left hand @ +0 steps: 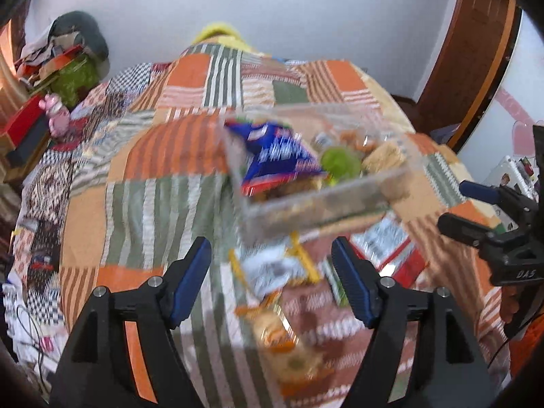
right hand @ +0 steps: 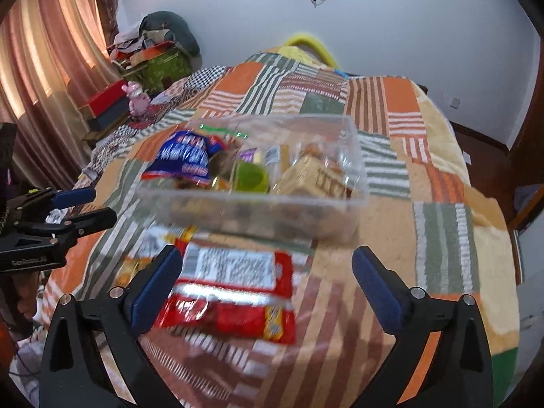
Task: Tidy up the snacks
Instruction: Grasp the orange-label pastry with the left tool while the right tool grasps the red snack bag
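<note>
Across the patchwork blanket (right hand: 391, 176) of striped, fuzzy squares I saw a clear plastic tub (right hand: 258, 210) of snacks; its blue packet (right hand: 187, 159) was too blurred to read. Before it lay a glossy red wrapper (right hand: 231, 299). My right tongs (right hand: 267, 285) gaped wide, empty; my left tongs (left hand: 272, 272) stood half open, empty, lettered "DAS".

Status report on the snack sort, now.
Left gripper open, empty; right gripper open, empty. Clear bin on the bed, part filled. Red packet and yellow-edged packet loose on the quilt. Nothing blocking.
</note>
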### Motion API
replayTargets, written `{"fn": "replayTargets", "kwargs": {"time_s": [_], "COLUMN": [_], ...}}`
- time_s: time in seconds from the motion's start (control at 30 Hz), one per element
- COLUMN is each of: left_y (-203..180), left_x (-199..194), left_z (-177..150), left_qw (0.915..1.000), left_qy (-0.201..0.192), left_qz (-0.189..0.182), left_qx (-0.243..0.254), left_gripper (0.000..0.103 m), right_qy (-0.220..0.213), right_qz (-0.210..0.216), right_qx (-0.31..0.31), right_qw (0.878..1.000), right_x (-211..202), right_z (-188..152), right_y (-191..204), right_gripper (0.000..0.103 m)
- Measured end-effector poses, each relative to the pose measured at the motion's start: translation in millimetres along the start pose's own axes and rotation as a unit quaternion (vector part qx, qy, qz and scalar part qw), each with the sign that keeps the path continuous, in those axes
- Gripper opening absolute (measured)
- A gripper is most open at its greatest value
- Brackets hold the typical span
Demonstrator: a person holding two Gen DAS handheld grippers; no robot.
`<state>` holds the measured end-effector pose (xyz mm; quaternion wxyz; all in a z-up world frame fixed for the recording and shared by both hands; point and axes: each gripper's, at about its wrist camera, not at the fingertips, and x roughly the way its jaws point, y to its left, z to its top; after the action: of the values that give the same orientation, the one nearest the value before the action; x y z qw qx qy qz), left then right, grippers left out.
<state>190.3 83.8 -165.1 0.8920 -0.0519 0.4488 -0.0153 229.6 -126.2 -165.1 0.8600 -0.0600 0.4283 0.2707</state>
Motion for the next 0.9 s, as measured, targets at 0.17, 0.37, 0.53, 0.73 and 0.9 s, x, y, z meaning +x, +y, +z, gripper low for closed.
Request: {"fn": "replayTargets", "kwargs": {"time_s": [0.17,0.37,0.53,0.73,0.9], "left_y": [-0.5,-10.0,-11.8,-7.1,-5.0], "left_x": [8.0,25.8,39.6,54.6,57.5], "left_z": [-30.7,-59.6,-72.3,-82.5,-81.1], "left_qw": [0.9995,0.9977,0.9963,0.9954,0.9963], "left_qy": [0.033,0.067,0.085,0.093,0.084], "left_qz": [0.000,-0.009,-0.015,-0.019,-0.018], "left_qx": [-0.003,0.005,0.006,-0.004,-0.009], "left_gripper": [0.073,0.073,0.073,0.054,0.036], "right_qy": [0.019,0.053,0.076,0.090,0.099], "right_qz": [0.008,0.012,0.013,0.021,0.024], "right_qx": [0.013,0.023,0.021,0.038,0.048], "right_qw": [1.000,0.998,0.997,0.995,0.994], "right_x": [4.8,26.7,47.4,62.4,71.0], "right_z": [-17.4,-29.6,-29.4,-29.8,-29.6], "right_y": [10.3,22.3,29.8,26.8,24.3], "right_gripper": [0.102,0.102,0.102,0.103,0.103]}}
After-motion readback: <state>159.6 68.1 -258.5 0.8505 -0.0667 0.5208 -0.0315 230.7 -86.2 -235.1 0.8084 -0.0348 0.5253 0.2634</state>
